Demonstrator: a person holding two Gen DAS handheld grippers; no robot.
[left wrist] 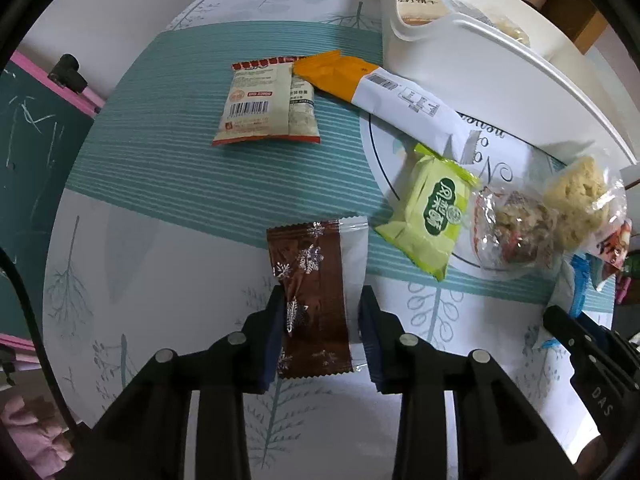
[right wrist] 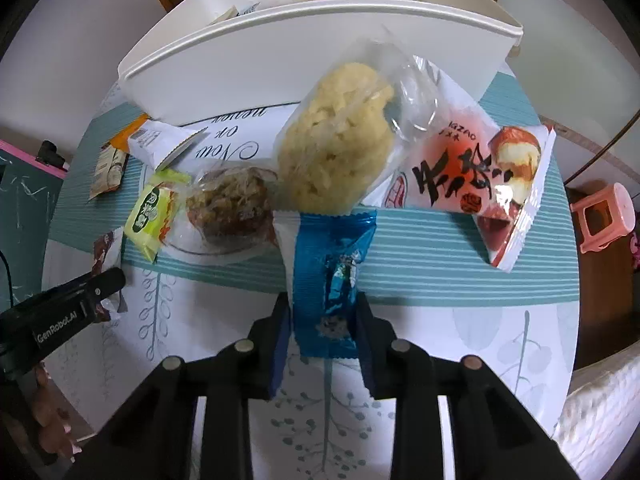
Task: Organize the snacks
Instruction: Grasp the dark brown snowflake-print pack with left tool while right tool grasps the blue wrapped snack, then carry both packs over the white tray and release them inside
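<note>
L claw (left wrist: 322, 320): lower centre of L wrist view; we find it narrowed onto the brown snowflake packet (left wrist: 316, 296), both pads against its sides, packet lying flat on the tablecloth (left wrist: 160, 240).
R claw (right wrist: 322, 316): lower centre of R wrist view; we see it clamped on the blue packet (right wrist: 326, 276), wrapper crumpled between the pads.
R claw, seen from L view: black body at lower right edge (left wrist: 584, 344); fingertips hidden there.
L claw, seen from R view: black body at left edge (right wrist: 72, 304), brown packet partly visible beside it.
Green packet (left wrist: 430, 216): mid-right in L view, just beyond the brown one, tilted; its corner overlaps the round white placemat (left wrist: 380, 152).
Clear-wrapped nut cake (right wrist: 232, 204): centre-left in R view, touching the green packet's right side.
Pale crispy cake in clear bag (right wrist: 336, 140): centre of R view, just past the blue packet's top edge, leaning toward the bin.
Red date packet (right wrist: 492, 188): right of centre in R view, tilted, touching the clear bag.
White-and-orange long packet (left wrist: 384, 92): upper centre in L view, diagonal, orange end over the beige barcode packet (left wrist: 264, 108).
White bin (right wrist: 320, 52): top of R view, far side of table; we note some snacks already inside, types unclear.
</note>
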